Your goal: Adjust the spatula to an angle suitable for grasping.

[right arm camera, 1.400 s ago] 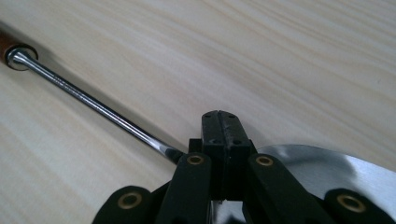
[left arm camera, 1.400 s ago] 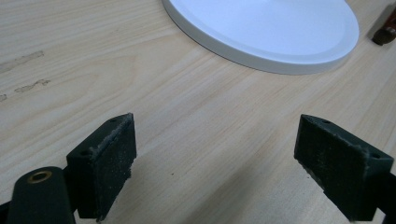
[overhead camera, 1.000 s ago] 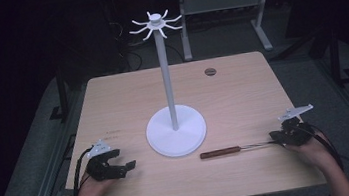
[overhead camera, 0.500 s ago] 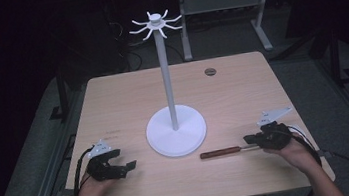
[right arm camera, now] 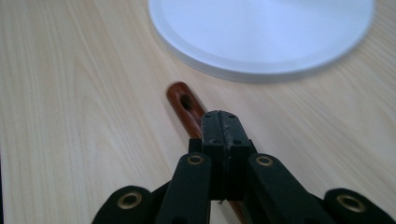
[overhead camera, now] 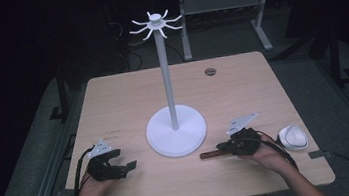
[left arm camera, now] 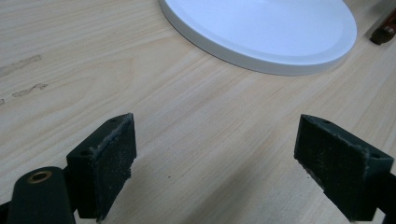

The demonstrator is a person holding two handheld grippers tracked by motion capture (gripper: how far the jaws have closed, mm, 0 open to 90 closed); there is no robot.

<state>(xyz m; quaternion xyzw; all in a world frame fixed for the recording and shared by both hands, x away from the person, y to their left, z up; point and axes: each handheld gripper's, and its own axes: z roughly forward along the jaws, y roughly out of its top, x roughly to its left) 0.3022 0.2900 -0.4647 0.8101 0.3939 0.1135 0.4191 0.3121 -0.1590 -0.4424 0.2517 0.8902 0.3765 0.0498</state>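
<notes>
A utensil with a brown wooden handle (overhead camera: 209, 154) (right arm camera: 184, 102) lies flat on the table in front of the white hook stand (overhead camera: 165, 79). The end of the handle has a hole. A white rounded head (overhead camera: 292, 136) lies at the utensil's right end. My right gripper (overhead camera: 221, 147) (right arm camera: 219, 123) is shut, its jaws pressed together just above the handle, which runs beneath them. My left gripper (overhead camera: 125, 167) (left arm camera: 215, 144) rests at the front left, open with nothing between its pads, and points toward the stand's round base (left arm camera: 261, 32) (right arm camera: 261, 32).
The stand's white disc base (overhead camera: 176, 130) sits mid-table, with a tall pole and several hooks on top. A small dark disc (overhead camera: 210, 71) lies at the table's far edge. Bare wood (overhead camera: 113, 105) stretches left of the stand.
My right gripper has slid left along the utensil, from its right end to over the wooden handle, and the white head now shows. The left gripper has stayed put.
</notes>
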